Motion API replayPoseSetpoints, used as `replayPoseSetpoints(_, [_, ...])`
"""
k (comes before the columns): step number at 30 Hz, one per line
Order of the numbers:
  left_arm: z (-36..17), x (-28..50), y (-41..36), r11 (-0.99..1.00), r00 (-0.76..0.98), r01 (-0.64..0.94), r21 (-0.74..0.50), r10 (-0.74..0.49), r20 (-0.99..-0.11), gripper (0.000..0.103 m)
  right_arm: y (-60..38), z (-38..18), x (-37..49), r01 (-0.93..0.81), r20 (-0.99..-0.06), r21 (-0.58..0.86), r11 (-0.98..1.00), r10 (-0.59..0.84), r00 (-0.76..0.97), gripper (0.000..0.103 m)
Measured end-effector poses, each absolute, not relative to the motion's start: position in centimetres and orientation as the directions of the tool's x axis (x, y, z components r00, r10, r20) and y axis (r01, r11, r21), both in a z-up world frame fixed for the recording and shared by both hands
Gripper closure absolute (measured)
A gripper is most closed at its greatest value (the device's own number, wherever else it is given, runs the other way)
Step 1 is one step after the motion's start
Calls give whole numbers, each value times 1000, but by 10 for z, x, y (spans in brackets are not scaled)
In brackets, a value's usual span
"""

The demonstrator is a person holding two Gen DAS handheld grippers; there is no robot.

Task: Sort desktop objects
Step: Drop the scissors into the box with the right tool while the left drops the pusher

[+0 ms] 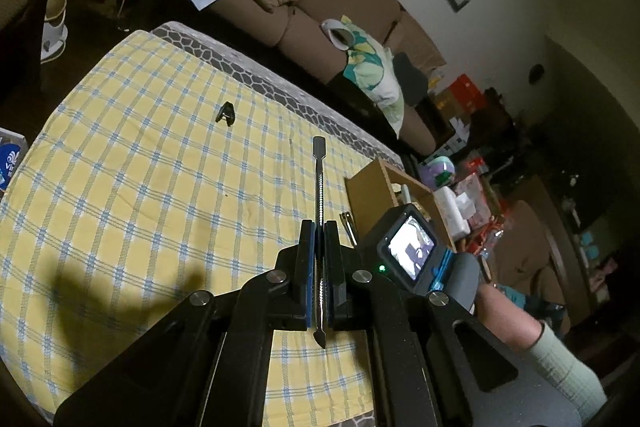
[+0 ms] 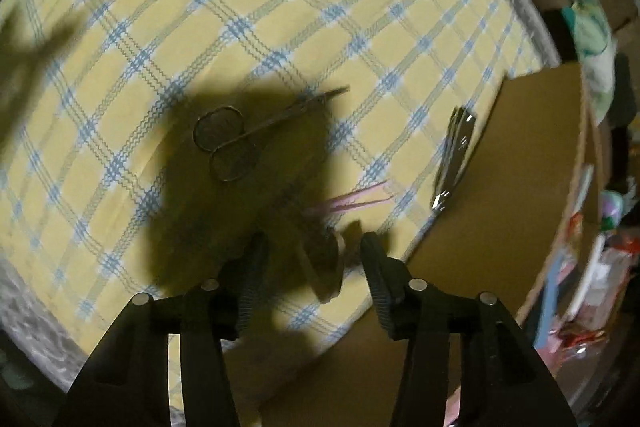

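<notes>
My left gripper (image 1: 320, 227) has its jaws closed on a metal pusher (image 1: 319, 187), lifted above the desk (image 1: 140, 155). My right gripper (image 2: 312, 247) hangs with jaws open near the box (image 2: 520, 155). Scissors (image 2: 240, 135), clipper (image 2: 454, 163), pink tweezers (image 2: 352, 201) and a black clip (image 1: 225, 113) are not sorted yet, so I judge most work remains.

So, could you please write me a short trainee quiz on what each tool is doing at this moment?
1. True or false: the left tool is shut on a slim metal pusher.
2. Which lies nearest the cardboard box: A scissors, B nail clipper, C black clip?
3. Fill in: the right tool is ____.

Key: 1 true; 2 B; 3 open.
</notes>
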State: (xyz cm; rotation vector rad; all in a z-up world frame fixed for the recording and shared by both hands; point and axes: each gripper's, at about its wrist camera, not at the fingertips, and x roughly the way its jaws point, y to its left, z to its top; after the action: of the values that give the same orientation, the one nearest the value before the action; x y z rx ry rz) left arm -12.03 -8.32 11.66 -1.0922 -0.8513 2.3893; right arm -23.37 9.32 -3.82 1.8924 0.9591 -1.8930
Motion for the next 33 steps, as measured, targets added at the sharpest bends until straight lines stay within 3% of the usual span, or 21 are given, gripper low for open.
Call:
replayPoseSetpoints(2, [115, -120, -81, -745, -623, -88, -662, 560, -547, 99, 99, -37, -234, 634, -980, -178, -753, 191, -48, 76])
replayPoseSetpoints(8, [116, -120, -70, -747, -610, -110, -655, 571, -549, 99, 121, -12, -228, 586, -991, -127, -800, 84, -101, 77])
replayPoseSetpoints(13, [122, -112, -38, -735, -564, -195, -650, 626, -539, 99, 159, 60, -210, 515, -978, 8, -857, -115, -176, 77])
replayPoseSetpoints(18, [133, -103, 26, -701, -485, -297, -649, 696, -529, 99, 192, 120, -158, 445, -946, 62, -893, -195, -259, 77])
replayPoseSetpoints(24, [122, -105, 124, -660, -375, -334, -673, 748, -547, 99, 276, 103, -130, 267, -936, 117, -957, -196, -292, 77])
replayPoseSetpoints(33, [103, -110, 218, -738, -363, -338, -585, 675, -642, 99, 333, 84, -125, 161, -895, 231, -960, -274, -353, 74])
